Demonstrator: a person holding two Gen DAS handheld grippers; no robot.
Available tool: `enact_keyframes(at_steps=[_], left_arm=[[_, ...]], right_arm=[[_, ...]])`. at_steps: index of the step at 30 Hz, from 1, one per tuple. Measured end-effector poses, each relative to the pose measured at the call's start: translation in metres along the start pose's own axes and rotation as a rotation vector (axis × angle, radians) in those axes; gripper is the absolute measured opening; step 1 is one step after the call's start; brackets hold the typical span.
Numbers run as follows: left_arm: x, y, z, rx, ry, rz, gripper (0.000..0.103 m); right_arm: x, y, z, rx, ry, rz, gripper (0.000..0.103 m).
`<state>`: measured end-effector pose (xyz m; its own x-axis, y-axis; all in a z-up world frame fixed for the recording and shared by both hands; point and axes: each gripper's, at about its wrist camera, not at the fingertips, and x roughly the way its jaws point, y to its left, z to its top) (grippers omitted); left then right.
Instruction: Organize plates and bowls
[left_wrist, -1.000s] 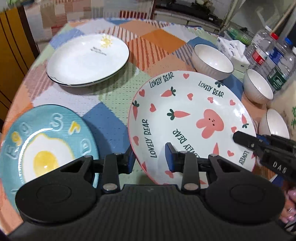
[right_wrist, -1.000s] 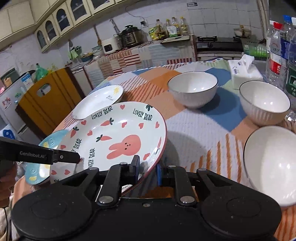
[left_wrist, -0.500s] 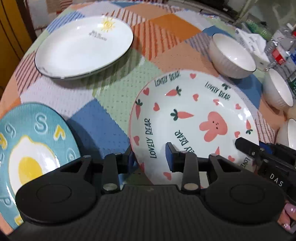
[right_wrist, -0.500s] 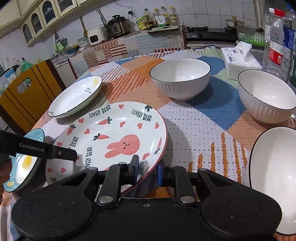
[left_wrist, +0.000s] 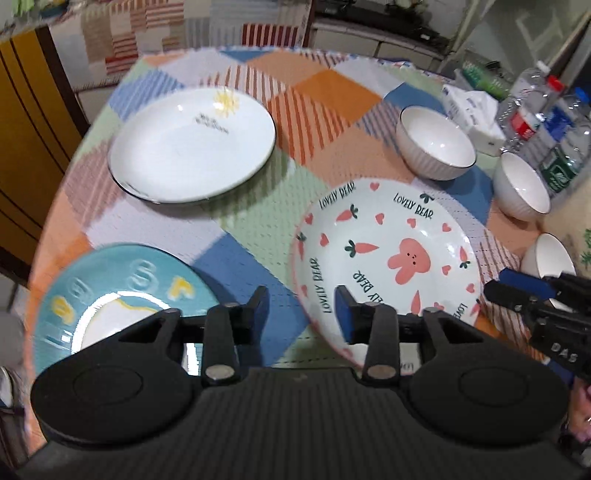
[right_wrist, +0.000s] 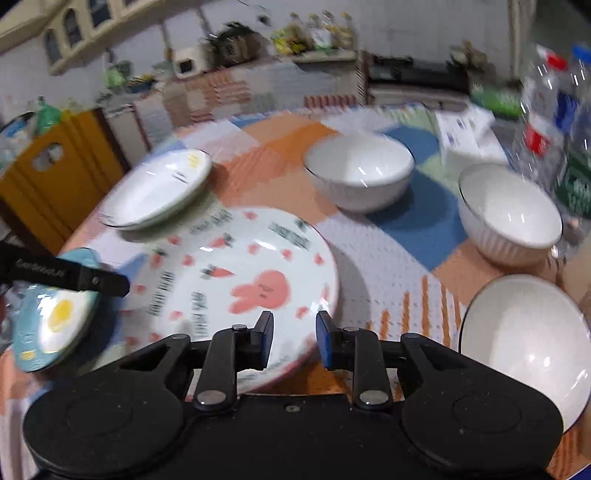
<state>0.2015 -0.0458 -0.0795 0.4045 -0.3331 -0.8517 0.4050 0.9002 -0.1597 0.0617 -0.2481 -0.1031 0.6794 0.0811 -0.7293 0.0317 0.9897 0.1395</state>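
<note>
The rabbit-and-carrot plate (left_wrist: 388, 251) (right_wrist: 240, 280) lies flat on the patchwork tablecloth. My left gripper (left_wrist: 301, 310) hovers over its left rim with jaws opening; the rim runs between the pads without touching them. My right gripper (right_wrist: 295, 336) straddles the plate's near right rim, its jaws also opening and clear of it. A white sun plate (left_wrist: 192, 147) sits at the back left. The blue fried-egg plate (left_wrist: 122, 291) lies at the near left. Three white bowls (left_wrist: 436, 151) (left_wrist: 521, 184) (left_wrist: 550, 254) stand along the right.
Water bottles (left_wrist: 546, 122) and a tissue box (left_wrist: 472, 114) crowd the far right edge behind the bowls. A yellow wooden chair (left_wrist: 29, 129) stands off the table's left edge. Patchwork cloth (left_wrist: 295, 184) shows between the plates.
Both grippers widened their jaws and let go of the rabbit plate's rim, then lifted a little. The plate, tilted a second ago, now rests on the cloth.
</note>
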Motion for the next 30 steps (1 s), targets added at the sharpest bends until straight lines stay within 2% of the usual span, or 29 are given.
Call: enact_keyframes(at_steps=[5, 7, 8, 12, 15, 21, 24, 26, 30], left_arm=[[-0.028, 0.017, 0.0, 0.063, -0.003, 0.038, 0.046], [-0.038, 0.022, 0.001, 0.082, -0.008, 0.063, 0.045], [-0.043, 0.025, 0.001, 0.087, -0.013, 0.065, 0.045], [-0.069, 0.041, 0.001, 0.088, -0.042, 0.056, 0.046], [-0.088, 0.061, -0.004, 0.056, -0.07, 0.077, 0.054], [-0.103, 0.1, -0.022, 0.103, -0.047, 0.143, 0.071], [-0.101, 0.125, -0.034, 0.101, -0.054, 0.174, 0.077], [-0.096, 0.14, -0.042, 0.098, -0.067, 0.184, 0.08], [-0.079, 0.158, -0.054, 0.108, -0.06, 0.213, 0.083]], right_arm=[[-0.038, 0.037, 0.009, -0.161, -0.105, 0.049, 0.038], [-0.048, 0.055, 0.011, -0.23, -0.148, 0.061, 0.044], [-0.052, 0.064, 0.012, -0.259, -0.167, 0.071, 0.049], [-0.062, 0.094, 0.02, -0.311, -0.213, 0.133, 0.055], [-0.067, 0.107, 0.026, -0.306, -0.254, 0.179, 0.067], [-0.059, 0.13, 0.028, -0.368, -0.328, 0.236, 0.076], [-0.042, 0.145, 0.029, -0.412, -0.277, 0.252, 0.082], [-0.025, 0.155, 0.03, -0.426, -0.226, 0.248, 0.082], [0.01, 0.161, 0.025, -0.349, -0.081, 0.271, 0.082]])
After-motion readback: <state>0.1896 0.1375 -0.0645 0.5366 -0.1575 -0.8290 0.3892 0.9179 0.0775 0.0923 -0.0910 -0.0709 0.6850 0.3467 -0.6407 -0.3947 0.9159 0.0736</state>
